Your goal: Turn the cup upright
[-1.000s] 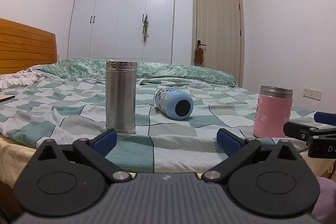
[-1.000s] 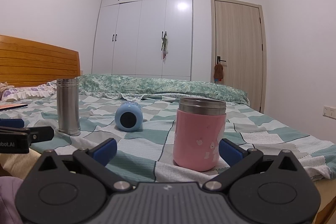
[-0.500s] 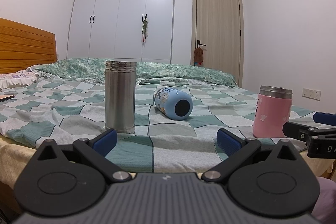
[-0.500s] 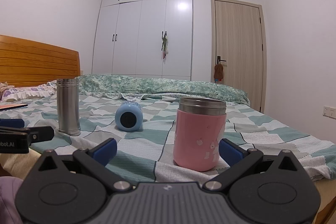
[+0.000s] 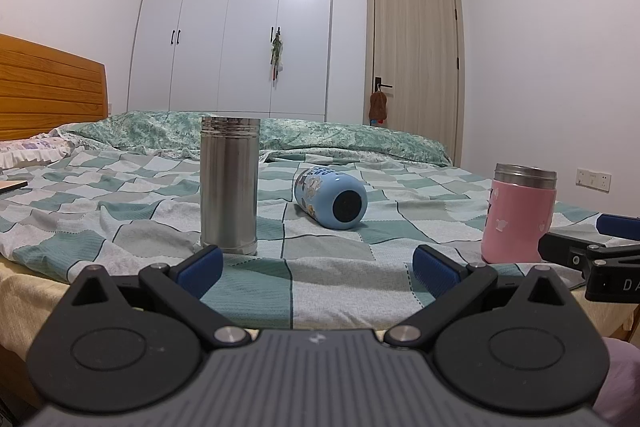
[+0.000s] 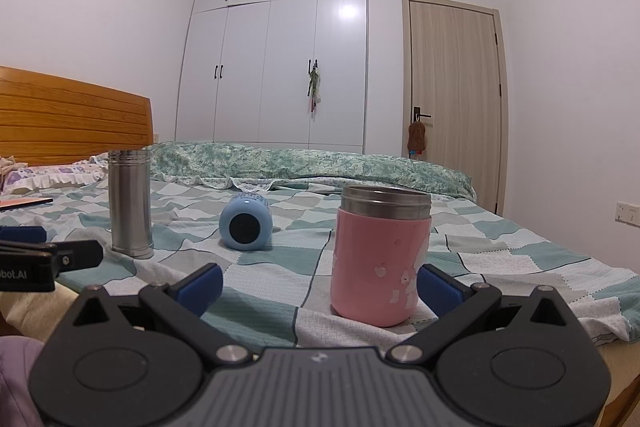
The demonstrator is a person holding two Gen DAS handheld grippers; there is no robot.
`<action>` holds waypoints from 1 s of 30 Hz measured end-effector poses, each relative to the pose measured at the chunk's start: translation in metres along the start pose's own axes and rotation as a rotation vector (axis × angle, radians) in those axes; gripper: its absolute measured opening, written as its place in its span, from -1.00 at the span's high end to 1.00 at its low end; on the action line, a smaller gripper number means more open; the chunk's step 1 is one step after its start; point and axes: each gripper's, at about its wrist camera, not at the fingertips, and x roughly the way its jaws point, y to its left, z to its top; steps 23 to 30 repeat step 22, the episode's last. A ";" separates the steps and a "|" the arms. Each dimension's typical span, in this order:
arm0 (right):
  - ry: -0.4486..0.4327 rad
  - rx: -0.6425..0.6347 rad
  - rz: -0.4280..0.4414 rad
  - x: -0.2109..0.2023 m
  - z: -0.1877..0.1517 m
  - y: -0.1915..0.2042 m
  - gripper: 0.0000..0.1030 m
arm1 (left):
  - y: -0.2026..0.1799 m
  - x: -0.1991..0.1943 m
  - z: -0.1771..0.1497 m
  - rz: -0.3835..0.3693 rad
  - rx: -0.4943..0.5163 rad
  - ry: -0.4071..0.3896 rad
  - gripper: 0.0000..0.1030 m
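Note:
A light blue cup [image 5: 331,198] lies on its side on the checked bedspread, its dark round base facing me; it also shows in the right wrist view [image 6: 245,222]. My left gripper [image 5: 318,269] is open and empty at the near edge of the bed, well short of the cup. My right gripper [image 6: 319,285] is open and empty, with the pink cup standing just ahead between its fingers. Each gripper shows at the edge of the other's view.
A tall steel cup [image 5: 229,184] stands upright left of the blue cup. A pink cup with a steel rim [image 6: 379,255] stands upright at the right. The bedspread [image 5: 120,211] is wrinkled. A wooden headboard [image 5: 48,95] is at the left.

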 end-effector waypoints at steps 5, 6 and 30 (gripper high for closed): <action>0.000 0.000 0.000 0.000 0.000 0.000 -1.00 | 0.000 0.000 0.000 0.000 0.000 0.000 -1.00; -0.001 0.000 0.000 0.000 0.000 0.000 -1.00 | 0.000 0.000 0.000 0.000 0.000 -0.001 -1.00; 0.000 0.000 0.000 0.000 0.000 0.000 -1.00 | -0.001 -0.003 0.001 -0.005 -0.005 -0.022 -1.00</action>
